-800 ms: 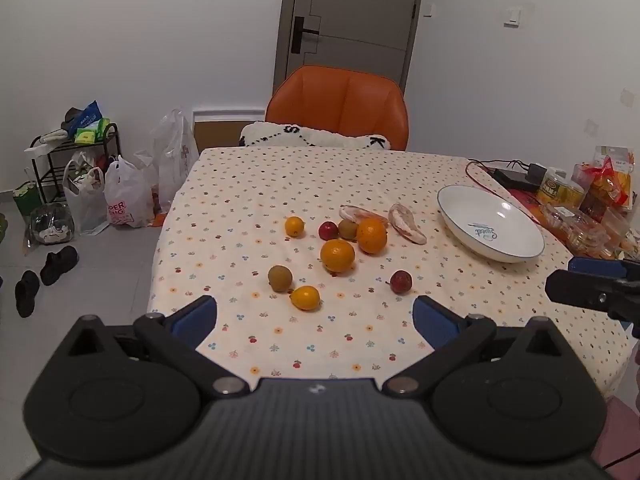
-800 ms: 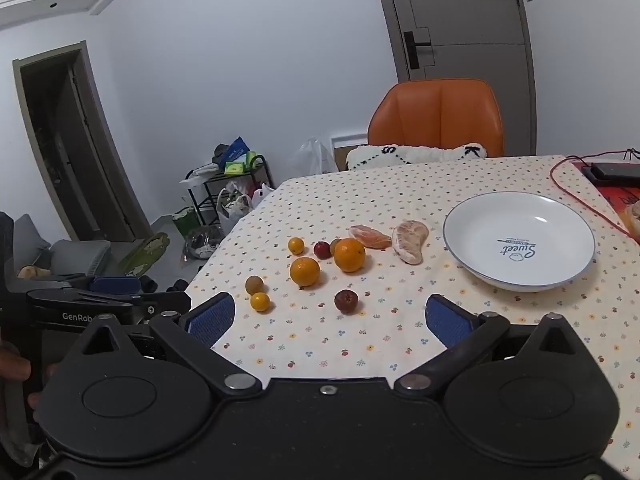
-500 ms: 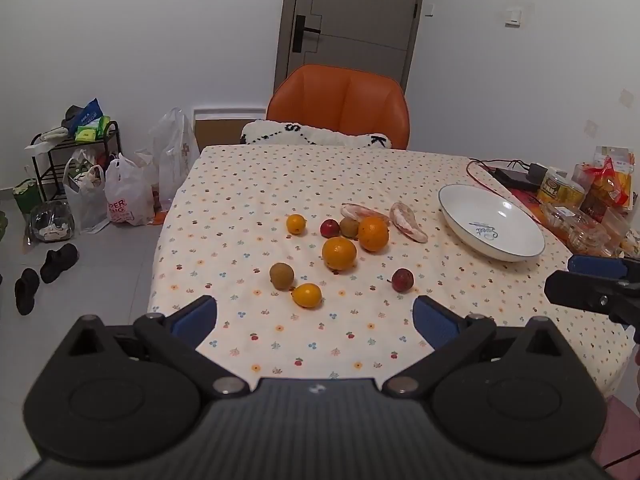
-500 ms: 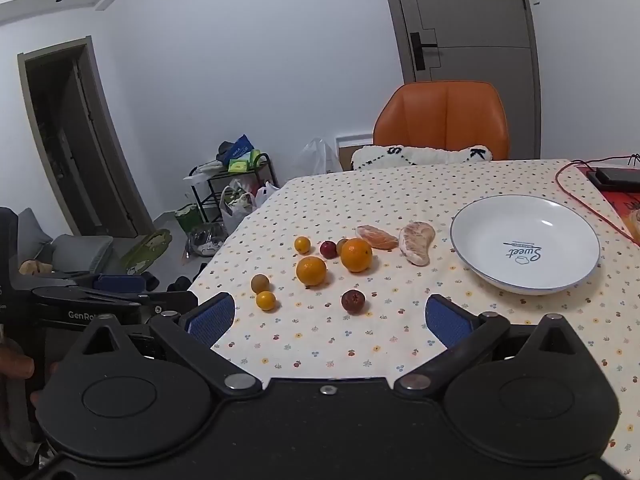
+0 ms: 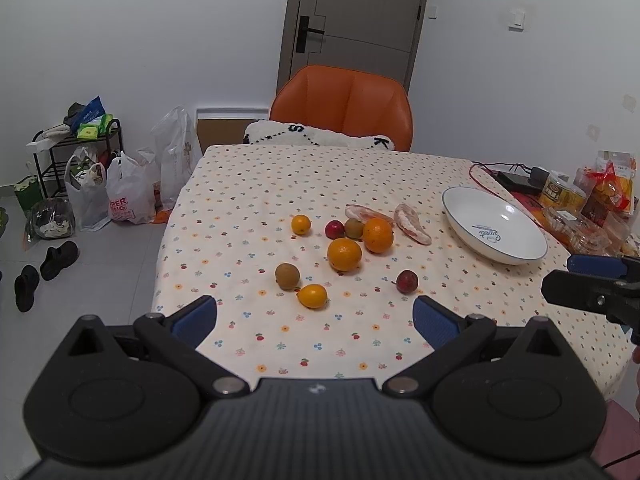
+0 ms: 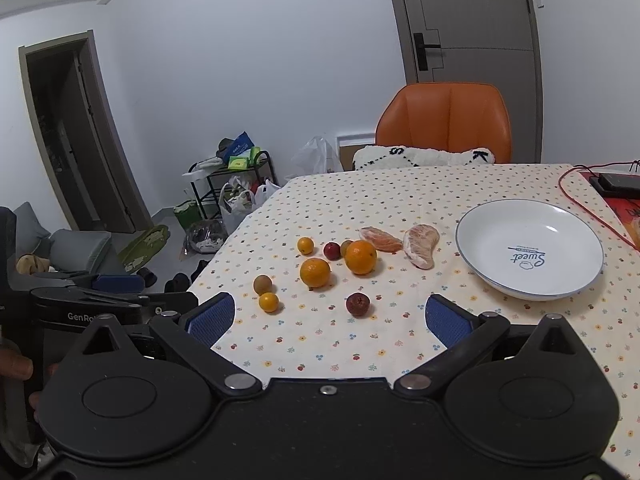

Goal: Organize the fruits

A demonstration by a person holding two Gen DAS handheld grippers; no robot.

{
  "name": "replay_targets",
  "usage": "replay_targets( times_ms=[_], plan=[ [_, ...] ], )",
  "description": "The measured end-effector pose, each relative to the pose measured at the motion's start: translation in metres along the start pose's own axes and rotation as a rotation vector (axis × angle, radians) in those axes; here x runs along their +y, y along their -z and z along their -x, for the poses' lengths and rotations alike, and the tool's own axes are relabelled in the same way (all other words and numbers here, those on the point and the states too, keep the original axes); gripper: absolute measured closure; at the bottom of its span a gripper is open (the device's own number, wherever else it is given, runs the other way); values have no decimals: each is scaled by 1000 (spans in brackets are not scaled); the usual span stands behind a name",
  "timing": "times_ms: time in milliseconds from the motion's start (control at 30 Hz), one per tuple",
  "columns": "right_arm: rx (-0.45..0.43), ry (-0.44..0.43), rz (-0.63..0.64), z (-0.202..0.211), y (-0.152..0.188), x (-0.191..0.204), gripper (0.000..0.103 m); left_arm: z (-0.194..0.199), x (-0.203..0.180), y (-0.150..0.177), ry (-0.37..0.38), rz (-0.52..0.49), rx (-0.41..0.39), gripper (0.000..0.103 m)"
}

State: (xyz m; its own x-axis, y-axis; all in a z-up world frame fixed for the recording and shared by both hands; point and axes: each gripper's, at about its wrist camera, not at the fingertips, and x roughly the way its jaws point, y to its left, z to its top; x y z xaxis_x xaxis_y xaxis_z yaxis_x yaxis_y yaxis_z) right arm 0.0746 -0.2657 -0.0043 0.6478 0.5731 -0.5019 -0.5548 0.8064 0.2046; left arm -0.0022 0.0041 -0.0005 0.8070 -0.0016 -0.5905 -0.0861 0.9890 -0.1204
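Several fruits lie loose on the dotted tablecloth (image 5: 280, 184): two oranges (image 5: 344, 254) (image 5: 377, 235), a small yellow citrus (image 5: 312, 295), a brown kiwi (image 5: 287, 276), a dark red fruit (image 5: 407, 281) and two peeled pomelo wedges (image 5: 412, 229). An empty white bowl (image 5: 494, 231) stands to their right. My left gripper (image 5: 314, 318) hangs open near the table's front edge, short of the yellow citrus. My right gripper (image 6: 330, 316) is open too, just before the dark red fruit (image 6: 357, 304). The bowl (image 6: 528, 248) lies ahead to its right.
An orange chair (image 5: 342, 108) with a white cushion stands at the table's far side. A red cable, a black box and snack packets (image 5: 592, 196) crowd the right edge. Plastic bags (image 5: 128, 196), a rack and shoes sit on the floor to the left.
Both grippers have drawn back and risen a little, so the fruits and bowl look slightly further away. Nothing on the table has moved.
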Motion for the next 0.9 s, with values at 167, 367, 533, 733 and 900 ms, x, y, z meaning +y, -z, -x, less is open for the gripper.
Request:
replay_targets(
  times_ms=[167, 367, 533, 733, 900],
  plan=[
    [1, -1, 0, -1, 0, 1, 0, -1, 2, -1, -1, 2, 0, 0],
    [3, 4, 6, -2, 0, 4, 0, -1, 3, -1, -2, 2, 0, 0],
    [3, 4, 10, -2, 0, 5, 0, 0, 3, -1, -2, 3, -2, 0],
    [4, 5, 12, -2, 0, 4, 0, 0, 4, -2, -2, 4, -3, 0],
    [2, 9, 11, -1, 0, 4, 0, 0, 5, -2, 0, 4, -4, 0]
  ],
)
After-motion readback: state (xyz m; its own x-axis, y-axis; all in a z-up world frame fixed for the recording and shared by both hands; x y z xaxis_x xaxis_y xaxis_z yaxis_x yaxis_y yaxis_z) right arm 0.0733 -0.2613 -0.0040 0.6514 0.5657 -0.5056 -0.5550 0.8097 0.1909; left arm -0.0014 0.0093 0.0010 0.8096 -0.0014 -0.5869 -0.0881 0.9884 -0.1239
